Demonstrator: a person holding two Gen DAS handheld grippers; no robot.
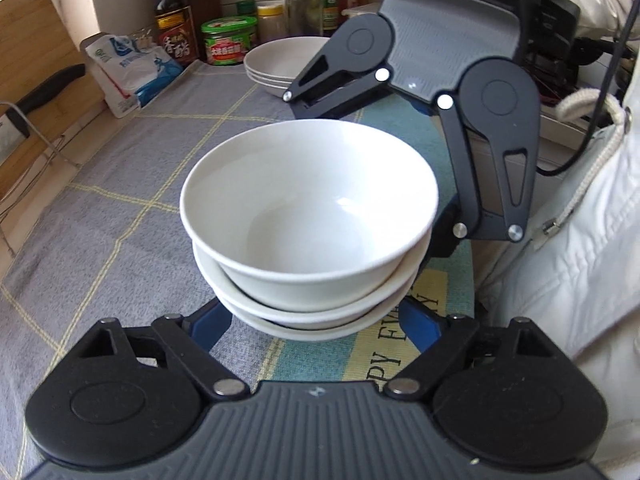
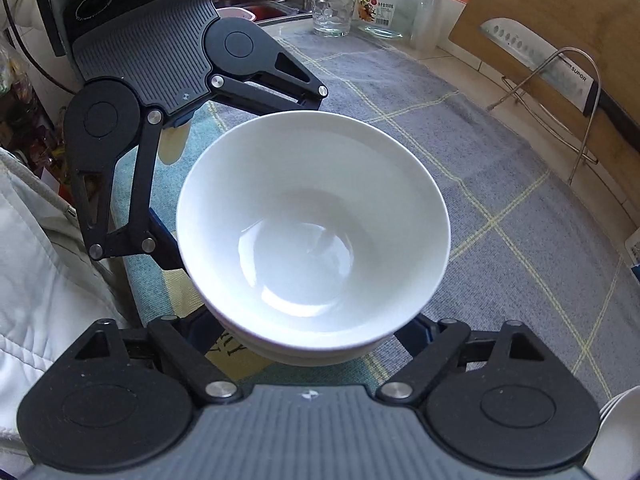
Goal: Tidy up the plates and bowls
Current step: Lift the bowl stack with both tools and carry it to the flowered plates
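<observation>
1. Nearest in the left wrist view, the left gripper [image 1: 316, 320] straddles the foot of the bowl stack [image 1: 308, 216] at medium width; its blue fingers [image 1: 210, 326] sit low on either side; whether the pads press I cannot tell.
2. The stack stands mid-cloth on the grey checked cloth [image 1: 120, 200], three white bowls nested; nesting saves room and lets them be carried as one.
3. Opposite, the right gripper [image 2: 320, 336] brackets the same stack from the far side, jaws medium-wide; contact is hidden under the rim; two claws presumably steady a tall, tippy load.
4. Farther left, stacked plates [image 1: 280, 62] wait, like with like.
5. Farthest, sauce bottles [image 1: 172, 16] and a green-lidded jar [image 1: 229, 40] line the wall, clear of the work.
</observation>
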